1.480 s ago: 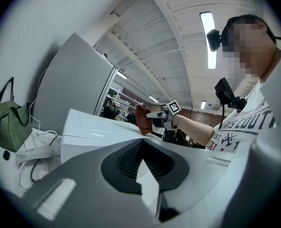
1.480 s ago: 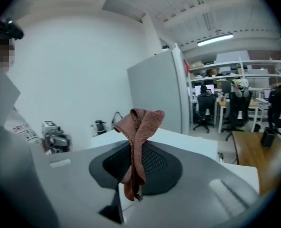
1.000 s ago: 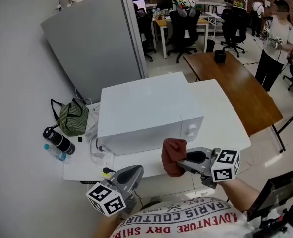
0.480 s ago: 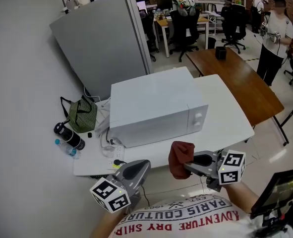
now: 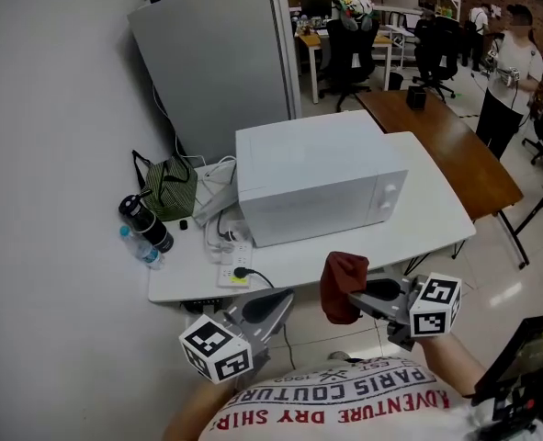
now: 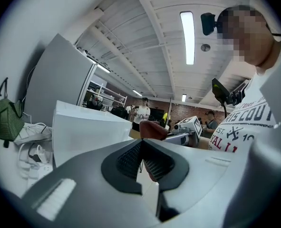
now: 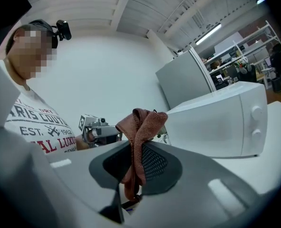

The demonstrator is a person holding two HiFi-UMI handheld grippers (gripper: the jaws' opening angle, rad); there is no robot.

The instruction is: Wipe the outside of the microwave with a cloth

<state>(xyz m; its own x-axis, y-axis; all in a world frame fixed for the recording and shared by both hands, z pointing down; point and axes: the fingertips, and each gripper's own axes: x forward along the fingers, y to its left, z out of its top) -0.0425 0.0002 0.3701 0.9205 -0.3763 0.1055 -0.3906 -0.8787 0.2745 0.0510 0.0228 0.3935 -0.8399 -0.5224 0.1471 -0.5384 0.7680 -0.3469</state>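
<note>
My right gripper (image 5: 352, 299), clamped on the cloth (image 5: 343, 283), hangs before the microwave's (image 5: 317, 177) long front face; my left gripper (image 5: 273, 307) is closed, empty.

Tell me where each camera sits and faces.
Head view: on the head, steeply down at the microwave; left gripper, right gripper with cloth, shirt show.
Left gripper view: on the left gripper, along its shut jaws toward the microwave; shirt at right.
Right gripper view: on the right gripper, along jaws shut on the cloth toward the microwave's front; shirt at left.
Shared: each gripper view shows the other gripper.
</note>
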